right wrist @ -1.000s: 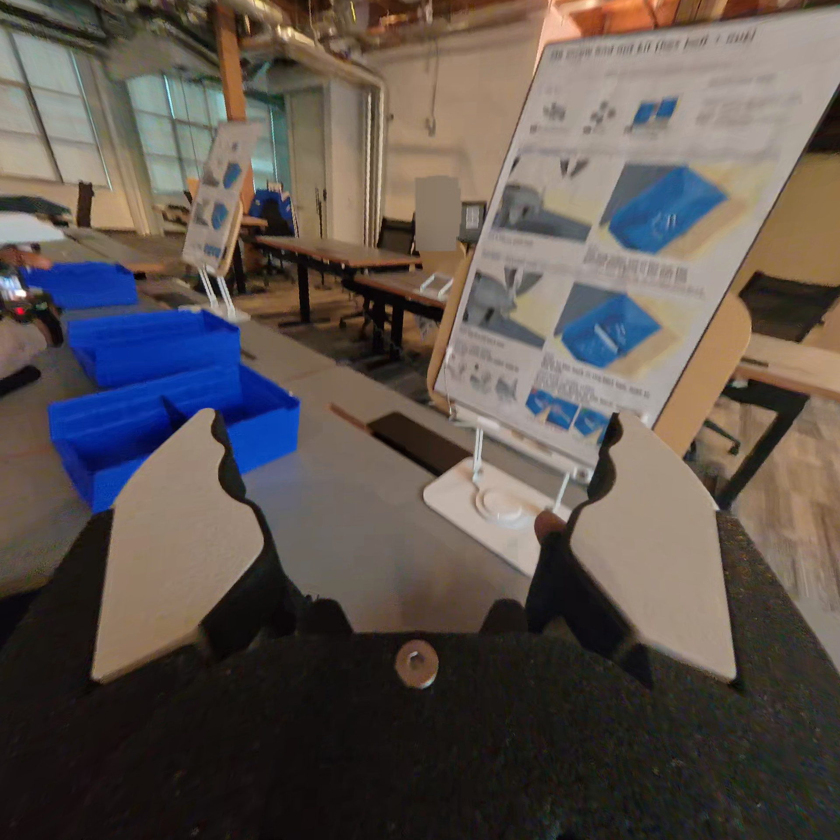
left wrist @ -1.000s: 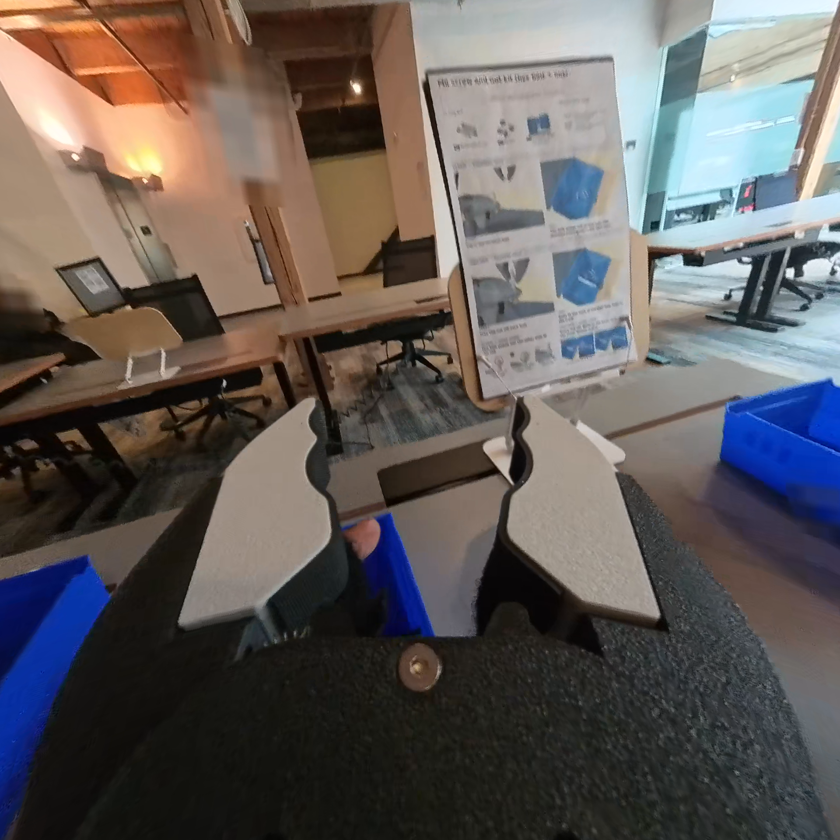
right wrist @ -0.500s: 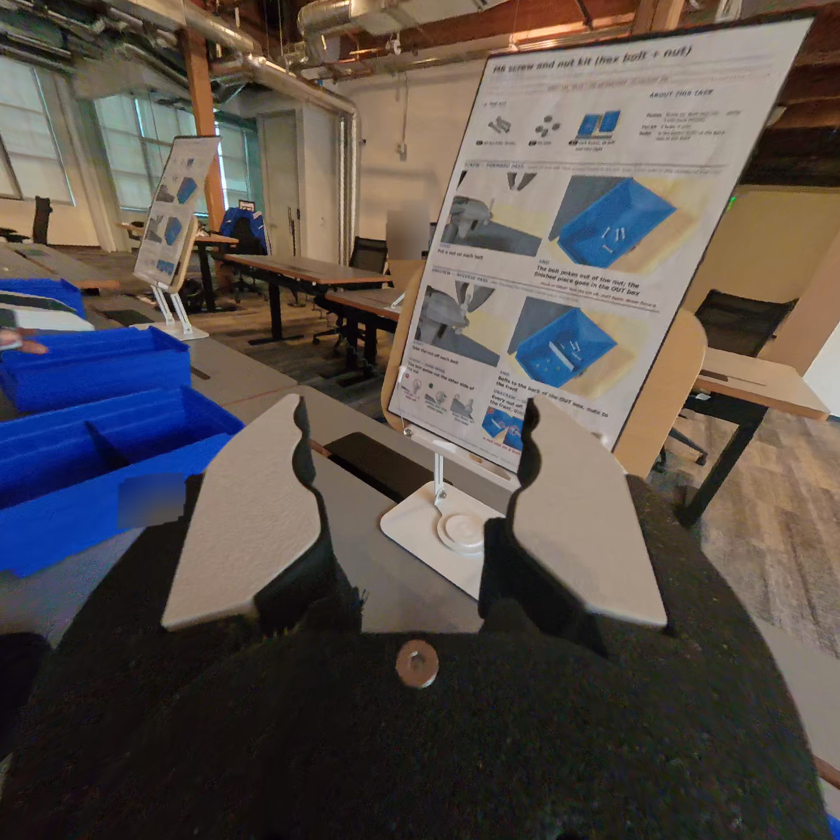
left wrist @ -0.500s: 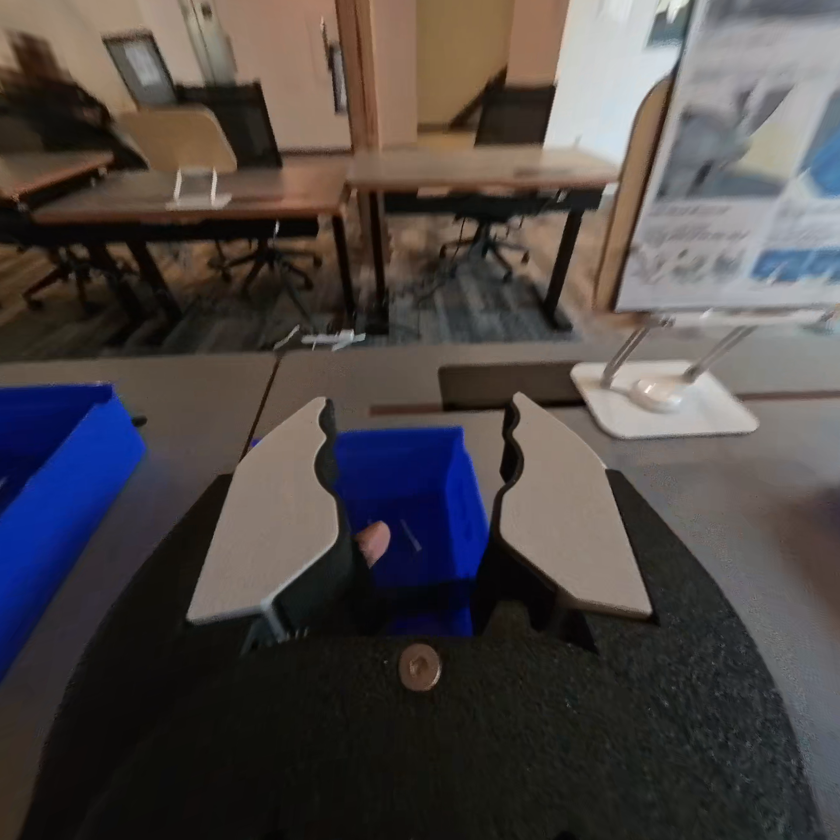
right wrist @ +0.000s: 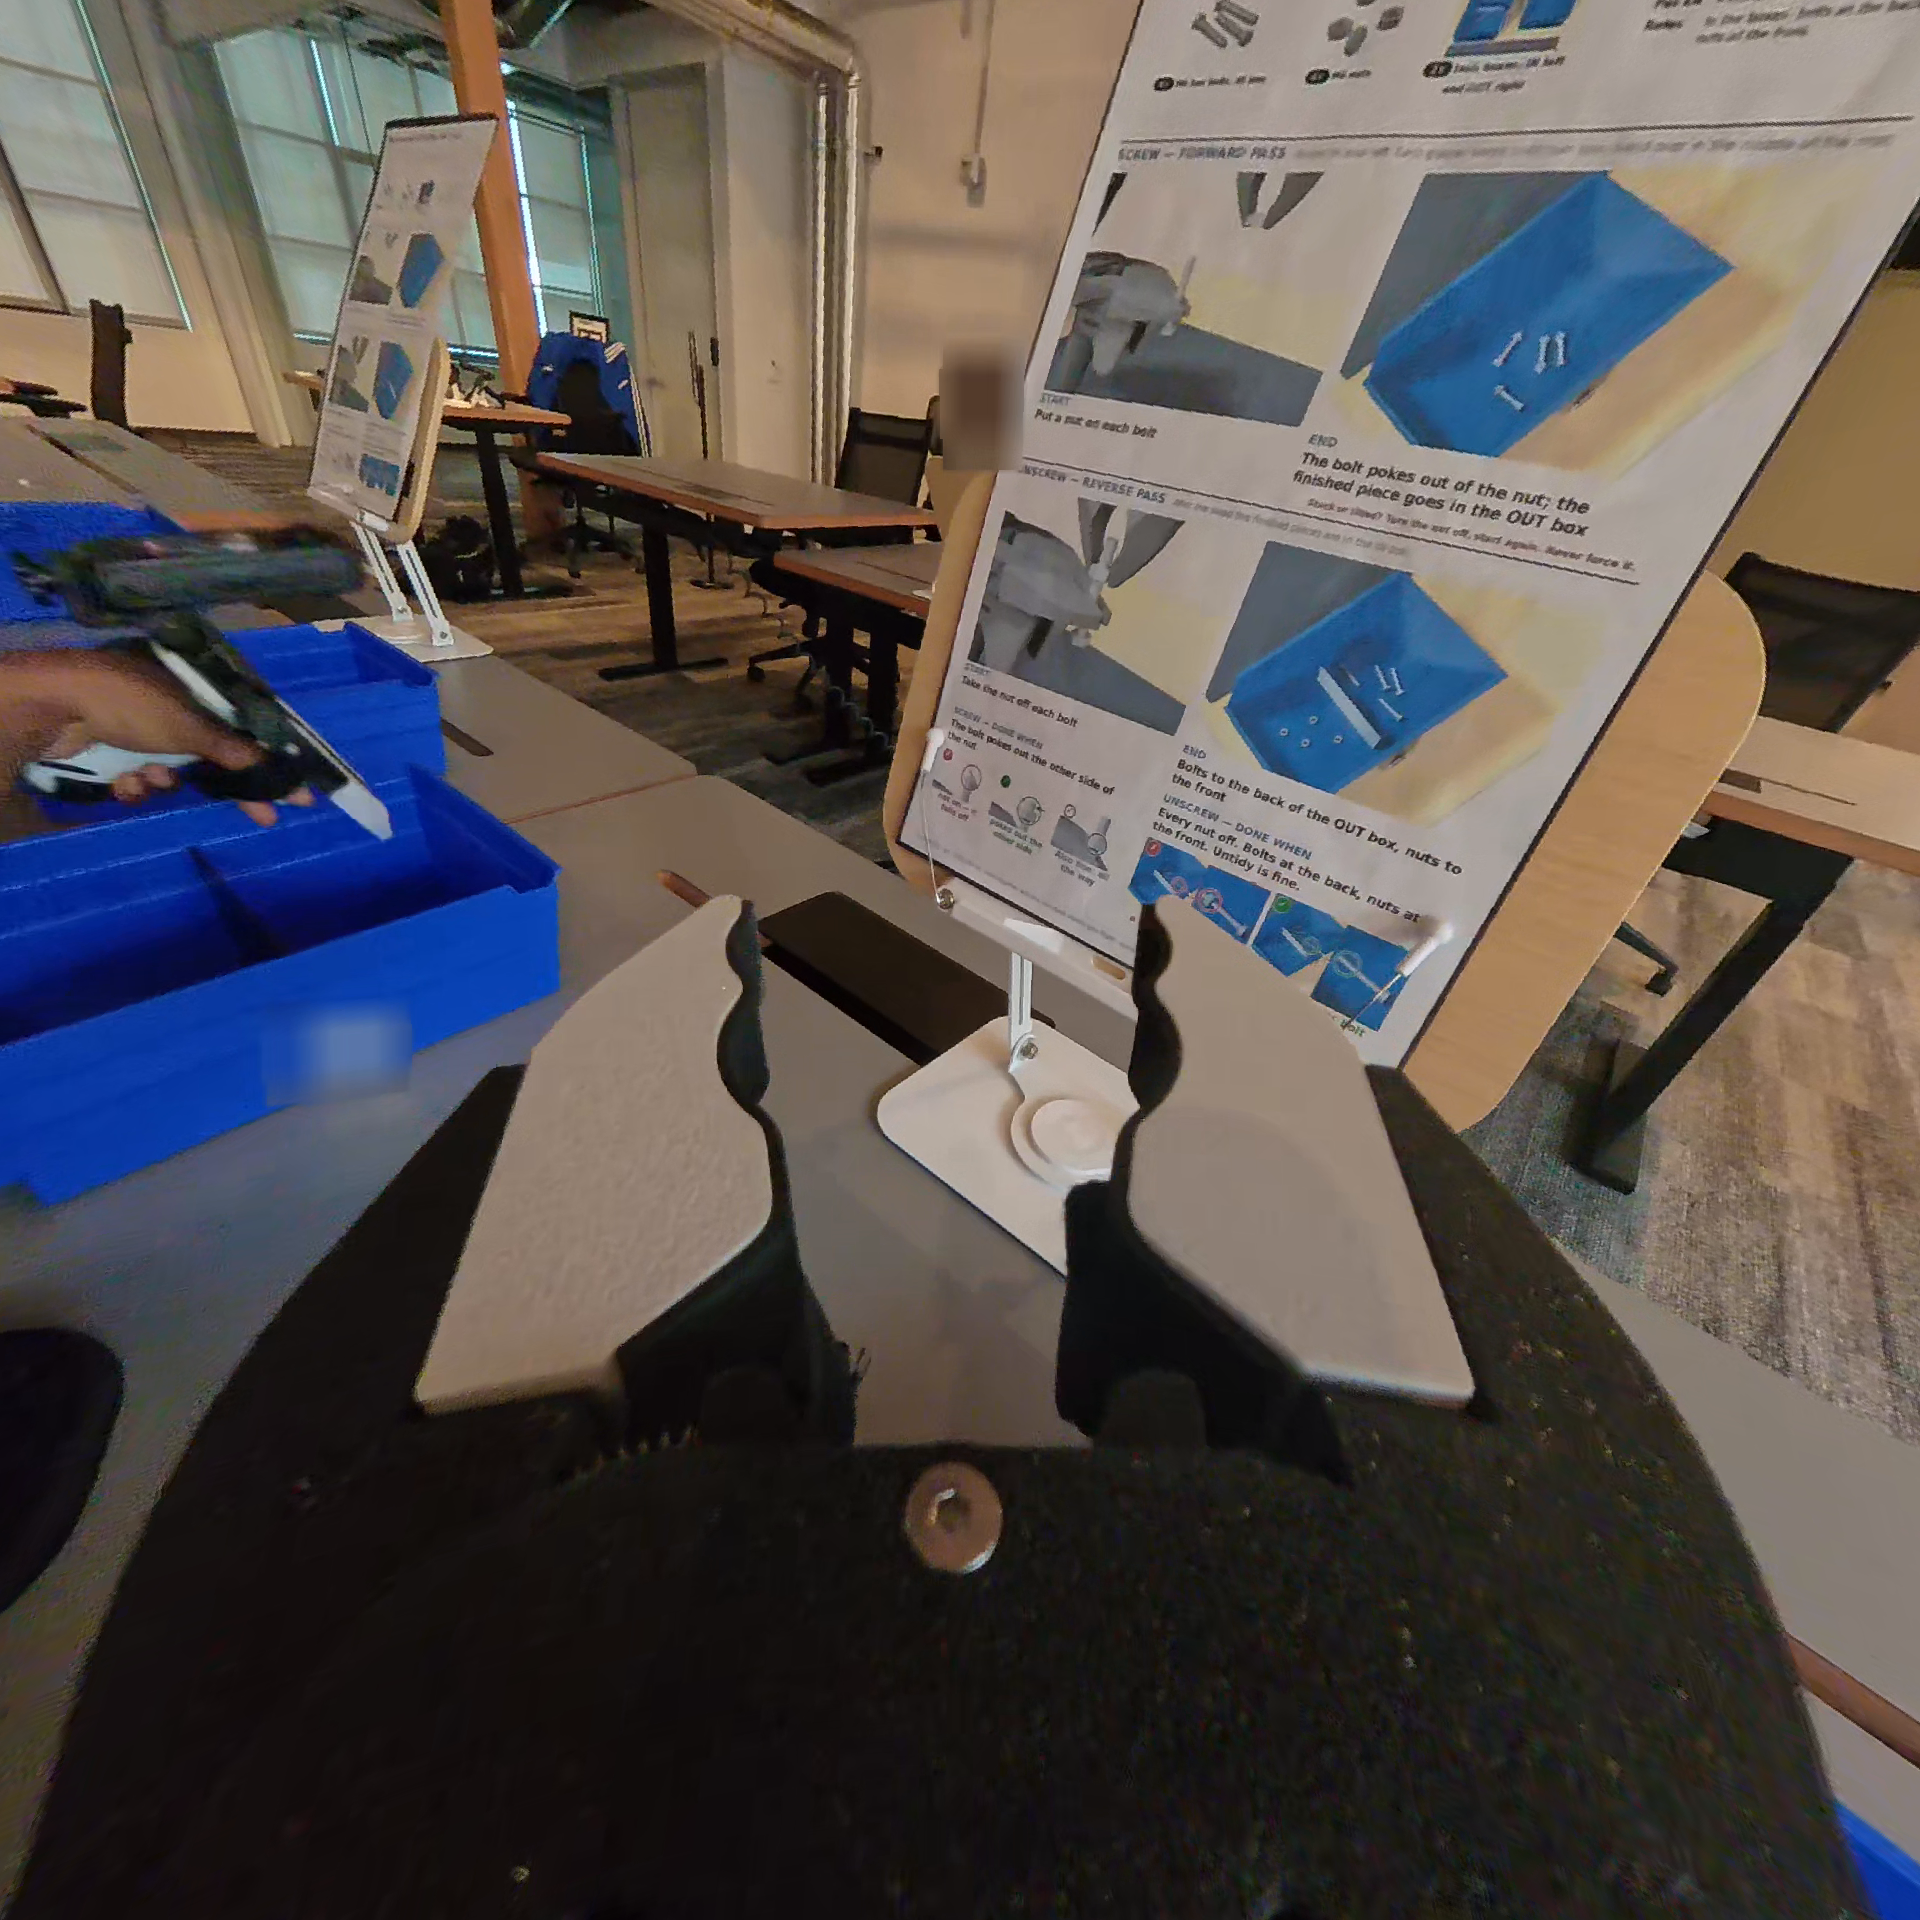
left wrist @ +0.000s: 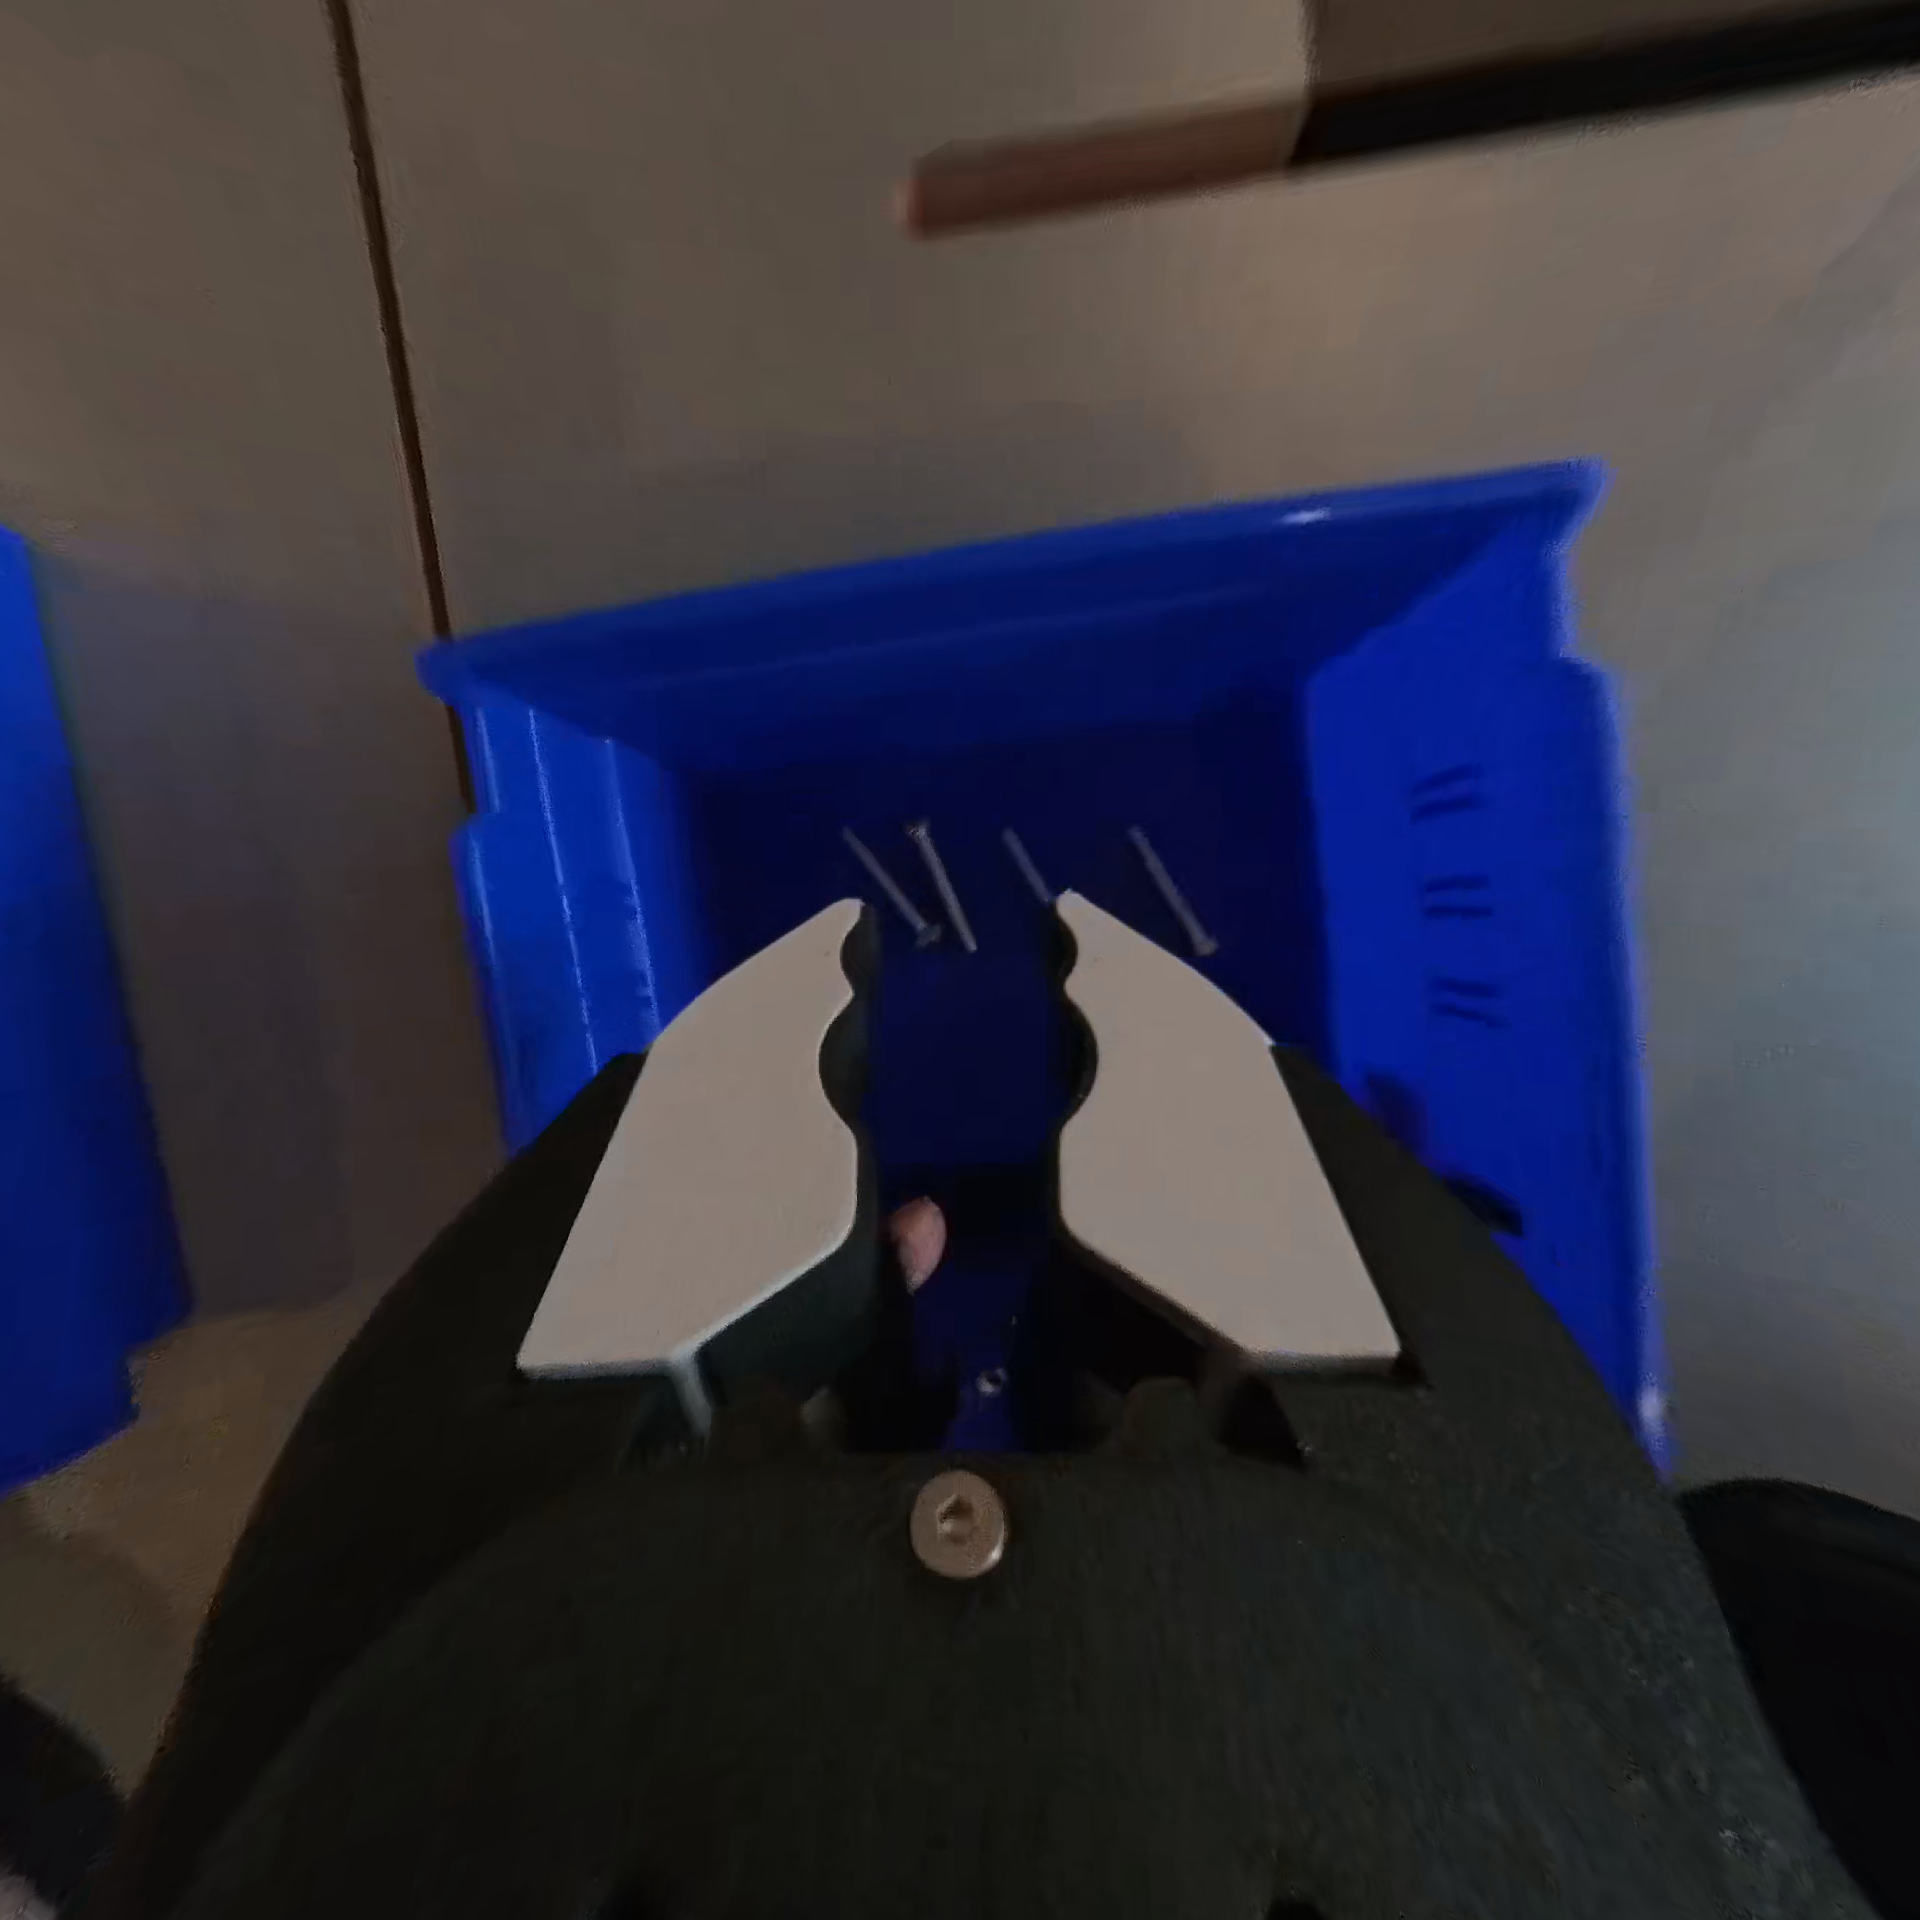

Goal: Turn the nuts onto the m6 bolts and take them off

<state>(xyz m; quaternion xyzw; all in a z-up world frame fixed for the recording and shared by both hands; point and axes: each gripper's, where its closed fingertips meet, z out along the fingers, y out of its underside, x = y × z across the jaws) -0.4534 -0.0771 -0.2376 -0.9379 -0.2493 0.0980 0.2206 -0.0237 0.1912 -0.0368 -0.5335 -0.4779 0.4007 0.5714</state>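
Our left gripper (left wrist: 961,914) hangs over the blue bin (left wrist: 1455,935), jaws apart and bare; four bolts (left wrist: 1169,888) lie on its floor just beyond. Our right gripper (right wrist: 940,920), jaws apart, faces the instruction board (right wrist: 1403,468).

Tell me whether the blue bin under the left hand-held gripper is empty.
Not empty: four thin bolts lie loose on the floor of the blue bin.

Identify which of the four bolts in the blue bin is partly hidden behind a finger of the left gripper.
The third bolt from the left: its lower end disappears behind the right finger's tip. The other three lie fully in view in the blue bin.
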